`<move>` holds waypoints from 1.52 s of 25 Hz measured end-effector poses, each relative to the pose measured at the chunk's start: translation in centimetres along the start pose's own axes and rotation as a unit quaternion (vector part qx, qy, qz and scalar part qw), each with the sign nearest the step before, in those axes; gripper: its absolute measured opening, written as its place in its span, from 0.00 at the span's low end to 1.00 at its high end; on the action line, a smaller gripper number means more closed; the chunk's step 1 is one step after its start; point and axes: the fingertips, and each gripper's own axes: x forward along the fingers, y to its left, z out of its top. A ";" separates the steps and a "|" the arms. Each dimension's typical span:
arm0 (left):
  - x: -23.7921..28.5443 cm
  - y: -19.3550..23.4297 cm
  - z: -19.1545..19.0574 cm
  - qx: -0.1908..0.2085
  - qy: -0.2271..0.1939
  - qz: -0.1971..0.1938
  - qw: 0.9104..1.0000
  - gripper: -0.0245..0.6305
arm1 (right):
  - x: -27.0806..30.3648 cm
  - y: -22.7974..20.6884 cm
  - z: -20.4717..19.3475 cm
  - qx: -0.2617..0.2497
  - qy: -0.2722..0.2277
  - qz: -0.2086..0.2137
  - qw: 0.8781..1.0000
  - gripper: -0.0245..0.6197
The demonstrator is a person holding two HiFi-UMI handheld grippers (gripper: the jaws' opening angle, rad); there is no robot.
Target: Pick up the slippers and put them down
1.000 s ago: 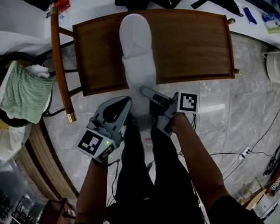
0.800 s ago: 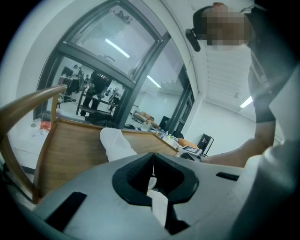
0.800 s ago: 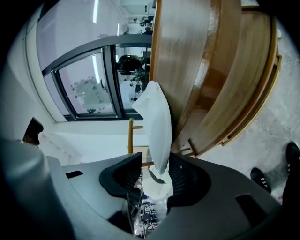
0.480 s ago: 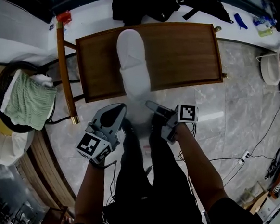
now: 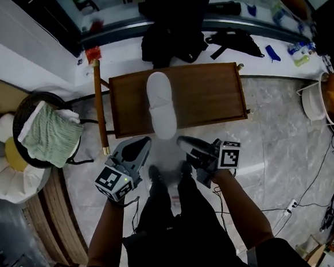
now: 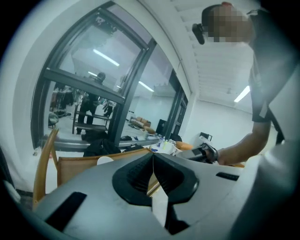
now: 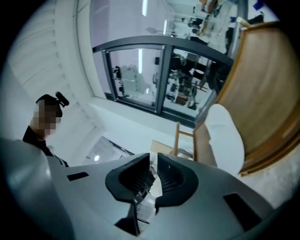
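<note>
Wooden chair seat (image 5: 210, 99): white slipper (image 5: 160, 103) on it, near end over near edge. Prob light, soft, floppy, so pinch overhanging end. Left gripper (image 5: 145, 143) clenched empty; right gripper (image 5: 182, 141) closing, nothing btwn jaws.

Wooden chair seat (image 5: 210, 99) on marble floor (image 5: 281, 145), one white slipper (image 5: 162, 104) atop it.
</note>
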 end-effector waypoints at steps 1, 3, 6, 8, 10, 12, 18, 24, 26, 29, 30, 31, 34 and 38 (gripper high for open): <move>-0.3 -0.6 1.1 0.009 -0.003 -0.002 1.000 0.06 | 0.3 2.3 0.8 -0.025 -0.001 0.020 0.999 0.13; -0.7 -1.5 3.4 0.025 -0.013 -0.004 1.000 0.06 | 1.0 6.5 2.5 -0.093 0.003 0.042 0.995 0.11; -1.2 -2.9 6.9 0.051 -0.020 -0.022 0.998 0.06 | 1.7 12.4 4.9 -0.203 -0.003 0.079 0.976 0.11; -1.8 -4.5 8.7 0.067 -0.017 -0.042 0.997 0.06 | 1.4 16.4 6.1 -0.252 -0.023 0.105 0.962 0.10; -2.5 -6.0 10.5 0.081 -0.014 -0.059 0.995 0.06 | 1.1 19.8 7.0 -0.303 -0.035 0.118 0.945 0.10; -3.1 -7.4 12.1 0.100 -0.012 -0.070 0.992 0.06 | 0.6 22.8 7.7 -0.361 -0.033 0.127 0.923 0.10; -4.8 -12.1 16.3 0.146 -0.022 -0.094 0.985 0.06 | -1.1 29.3 6.5 -0.522 0.009 0.129 0.843 0.10; -4.7 -15.4 17.3 0.159 -0.036 -0.099 0.982 0.05 | -4.1 29.7 5.2 -0.553 0.036 0.130 0.822 0.09; -4.7 -16.3 17.2 0.163 -0.037 -0.101 0.981 0.05 | -4.9 29.4 5.0 -0.533 0.033 0.141 0.834 0.09; -4.8 -17.1 16.9 0.165 -0.041 -0.097 0.981 0.05 | -5.8 28.8 4.0 -0.510 0.032 0.159 0.845 0.09; -4.9 -17.3 16.6 0.162 -0.042 -0.096 0.981 0.05 | -5.9 28.4 3.5 -0.511 0.036 0.156 0.845 0.09; -5.0 -17.5 16.3 0.157 -0.043 -0.095 0.982 0.05 | -6.0 27.9 3.0 -0.514 0.043 0.148 0.844 0.09; -5.2 -17.9 15.4 0.140 -0.041 -0.091 0.985 0.05 | -6.1 26.7 1.9 -0.514 0.060 0.132 0.846 0.09; -5.6 -18.7 14.0 0.126 -0.038 -0.089 0.987 0.05 | -6.7 26.7 1.1 -0.513 0.062 0.118 0.848 0.09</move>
